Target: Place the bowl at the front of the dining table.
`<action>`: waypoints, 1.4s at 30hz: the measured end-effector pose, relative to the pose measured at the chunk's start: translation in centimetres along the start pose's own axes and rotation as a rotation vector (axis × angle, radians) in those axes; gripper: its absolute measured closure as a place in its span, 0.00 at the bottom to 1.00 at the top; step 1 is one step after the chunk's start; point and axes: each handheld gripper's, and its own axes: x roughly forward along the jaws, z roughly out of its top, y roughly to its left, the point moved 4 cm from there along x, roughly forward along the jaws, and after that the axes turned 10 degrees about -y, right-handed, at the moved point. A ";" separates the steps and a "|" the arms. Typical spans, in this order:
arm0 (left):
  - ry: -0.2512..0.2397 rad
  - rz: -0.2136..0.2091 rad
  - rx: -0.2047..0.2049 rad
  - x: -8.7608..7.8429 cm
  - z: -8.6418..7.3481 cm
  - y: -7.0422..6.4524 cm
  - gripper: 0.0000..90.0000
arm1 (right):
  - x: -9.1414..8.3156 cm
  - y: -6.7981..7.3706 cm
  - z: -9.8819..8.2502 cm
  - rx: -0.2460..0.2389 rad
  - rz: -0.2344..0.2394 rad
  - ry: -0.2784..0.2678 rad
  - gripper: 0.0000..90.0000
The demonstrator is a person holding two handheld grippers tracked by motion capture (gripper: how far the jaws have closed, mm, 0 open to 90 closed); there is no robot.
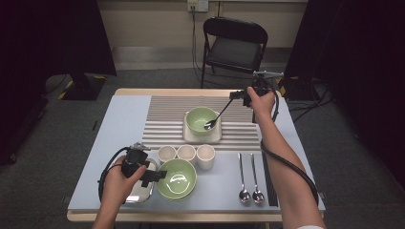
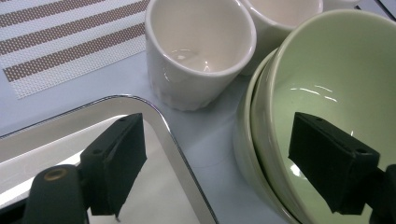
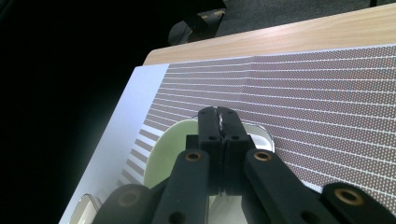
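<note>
The spoon [image 1: 216,118] slants with its bowl inside the green bowl [image 1: 201,119] on the square white plate [image 1: 203,135] at the middle of the striped mat [image 1: 162,119]. The right gripper [image 1: 237,95], at 2 o'clock from that bowl, is clamped on the spoon's handle end. At 7 o'clock, the left gripper [image 1: 160,175] gapes wide, one jaw over the steel tray [image 2: 140,105], one inside the stacked green bowls [image 1: 177,179] on the tabletop [image 1: 114,124].

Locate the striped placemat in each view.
High view: striped placemat, table centre, under the green bowl with the spoon.
Left gripper view: top left corner, beyond the white cup.
Right gripper view: upper right, behind the right hand-held gripper.
Shared landmark: pale blue table cover bordering the mat.
</note>
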 end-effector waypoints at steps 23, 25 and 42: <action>-0.019 0.003 0.003 -0.2 0.3 -0.2 0.20 | -0.6 -0.1 -1.3 0.013 -0.003 -0.002 1.00; -0.019 0.005 0.010 -0.3 0.3 -0.2 0.20 | -0.7 -0.2 -1.5 0.016 -0.001 -0.002 1.00; -0.016 -0.001 0.020 -0.2 0.3 -0.6 0.20 | -1.7 -0.6 -3.1 0.031 -0.008 -0.003 1.00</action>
